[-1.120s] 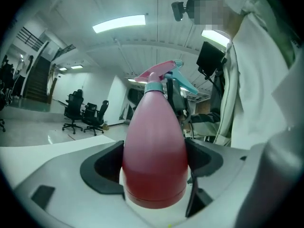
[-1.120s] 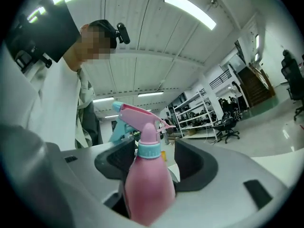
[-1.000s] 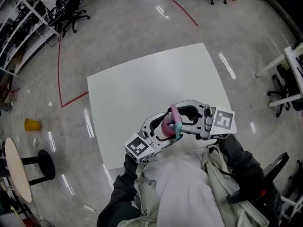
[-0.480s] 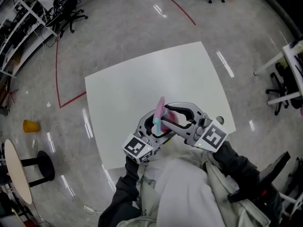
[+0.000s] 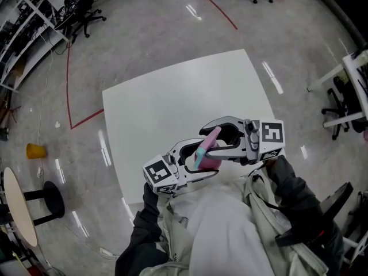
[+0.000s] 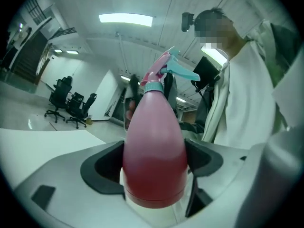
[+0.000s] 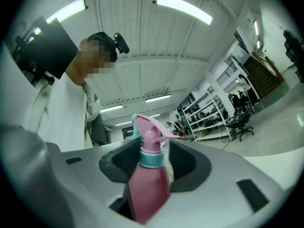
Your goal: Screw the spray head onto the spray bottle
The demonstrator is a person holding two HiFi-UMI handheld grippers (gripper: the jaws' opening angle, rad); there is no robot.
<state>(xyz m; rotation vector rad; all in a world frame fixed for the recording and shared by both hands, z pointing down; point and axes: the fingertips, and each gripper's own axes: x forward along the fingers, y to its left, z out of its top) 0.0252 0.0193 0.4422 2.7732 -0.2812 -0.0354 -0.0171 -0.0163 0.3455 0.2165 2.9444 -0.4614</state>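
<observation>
— placement is asked about first: where is the spray bottle point(image 5: 211, 161) found?
— it is held up off the white tabletop point(image 5: 172, 102), close in front of the person point(image 5: 221, 229), between the two tools. its lower body is clamped in the left claw point(image 5: 192, 164). in the left gripper view the dark pads point(image 6: 102, 167) are pressed against both flanks of the pink body, and the neck is pointed away from the camera.
— and the spray head?
— the spray head point(image 5: 206, 142) is seated on the neck, where a teal collar point(image 7: 152, 159) is seen. a teal trigger point(image 6: 183, 72) is seen beneath the pink nozzle. whether the thread is turned fully home cannot be told.
— how is the right claw set?
— the right claw point(image 5: 221, 141) is closed narrowly about the top of the bottle. in the right gripper view its pads are set one to each side of the collar and the stem of the head.
— what else is noted?
— in the head view the bottle is tilted, with the nozzle pointed up and to the right. a marker cube is carried on each tool, the left one point(image 5: 158, 174) low and the right one point(image 5: 270, 135) higher. office chairs point(image 6: 71, 109) are seen on the floor beyond, and a small yellow object point(image 5: 35, 150) is seen on the floor well to the left of the tabletop.
</observation>
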